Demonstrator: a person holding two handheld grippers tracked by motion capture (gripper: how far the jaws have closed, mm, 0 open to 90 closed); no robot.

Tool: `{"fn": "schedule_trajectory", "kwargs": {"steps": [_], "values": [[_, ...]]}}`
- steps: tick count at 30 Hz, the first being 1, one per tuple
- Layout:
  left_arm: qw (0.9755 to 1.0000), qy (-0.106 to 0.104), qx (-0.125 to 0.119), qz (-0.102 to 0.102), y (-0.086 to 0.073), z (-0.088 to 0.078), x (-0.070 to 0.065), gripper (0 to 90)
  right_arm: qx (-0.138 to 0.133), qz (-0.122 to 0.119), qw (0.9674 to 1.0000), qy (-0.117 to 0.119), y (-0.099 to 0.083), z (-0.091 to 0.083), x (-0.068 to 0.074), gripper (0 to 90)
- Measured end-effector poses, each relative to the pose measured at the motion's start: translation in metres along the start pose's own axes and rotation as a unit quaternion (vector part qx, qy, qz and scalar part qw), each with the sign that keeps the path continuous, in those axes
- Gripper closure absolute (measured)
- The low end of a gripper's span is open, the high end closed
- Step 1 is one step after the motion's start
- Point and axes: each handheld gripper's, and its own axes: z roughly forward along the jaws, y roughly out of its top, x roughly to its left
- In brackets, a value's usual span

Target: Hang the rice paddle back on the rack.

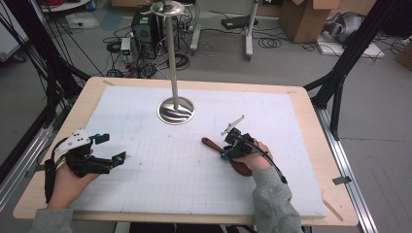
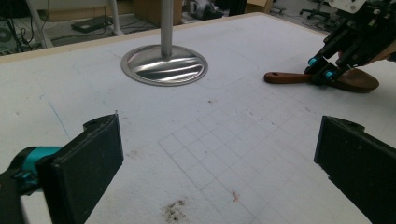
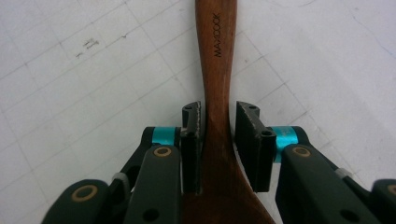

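**On the white mat: spoon flanked, not yet lifted**

At nine o'clock on the mat, the left gripper rests in the person's hand with its jaws spread wide and nothing between them; in the left gripper view only bare gridded mat lies between the two black pads. It plays no part in the work for now.

At twelve o'clock stands a metal stand, its round base flat on the mat, well apart from both hands.

At three o'clock lies the wooden spoon, flat on the mat, handle pointing toward nine o'clock. The right gripper sits over its neck, where handle widens into bowl. In the right gripper view the spoon runs up between the jaws, which flank it closely; one pad seems to touch the wood, the other shows a thin gap.

So the reach looks done, and the grip is nearly made. Clamping, lifting and carrying the spoon all remain.
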Motion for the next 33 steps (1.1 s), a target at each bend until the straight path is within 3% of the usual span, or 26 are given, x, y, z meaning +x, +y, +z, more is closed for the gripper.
{"fn": "schedule_trajectory", "kwargs": {"steps": [7,15,33], "values": [[1.0000,0.001,0.000,0.001,0.000,-0.001,0.000,1.7,0.010,-0.009,0.9999,-0.009,0.002,0.000,0.003,75.2],[1.0000,0.001,0.000,0.001,0.000,-0.001,0.000,1.7,0.009,-0.003,0.9999,-0.005,0.003,-0.001,0.003,75.8],[1.0000,-0.002,0.003,0.003,0.001,0.003,0.000,1.7,-0.061,0.000,0.9981,-0.008,0.001,-0.021,0.001,76.2]]}}
